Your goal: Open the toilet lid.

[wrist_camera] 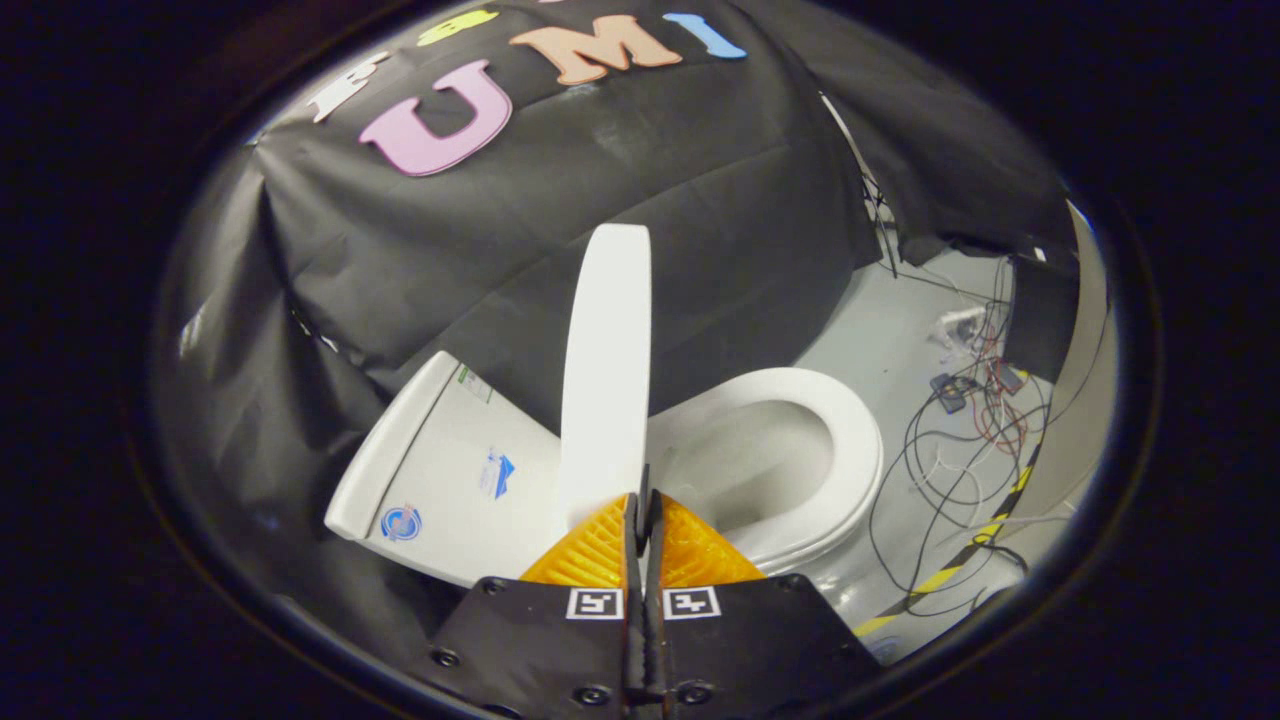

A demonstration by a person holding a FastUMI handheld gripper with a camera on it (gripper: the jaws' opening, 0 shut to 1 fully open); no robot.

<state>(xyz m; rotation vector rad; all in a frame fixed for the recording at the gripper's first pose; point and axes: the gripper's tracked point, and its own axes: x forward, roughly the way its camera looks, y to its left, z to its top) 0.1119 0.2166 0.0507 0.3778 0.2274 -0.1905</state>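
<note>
Fingers [641, 515] together by the raised lid [606, 370]; ease it gently back toward the tank [440, 470].

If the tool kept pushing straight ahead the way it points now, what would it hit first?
The raised white plastic toilet lid: the tool is closed with its edge right at the fingertips. Whether they pinch it is unclear. Beyond is the black cloth wall.

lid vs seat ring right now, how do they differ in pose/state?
The lid stands raised, nearly upright and seen edge-on just ahead of the gripper; the seat ring lies flat on the bowl.
The lid looks like a solid slab; the seat ring is open in the middle, showing the bowl.
The shut fingers meet at the lid's lower edge; the seat ring lies clear of them.
Both are glossy white.
</note>
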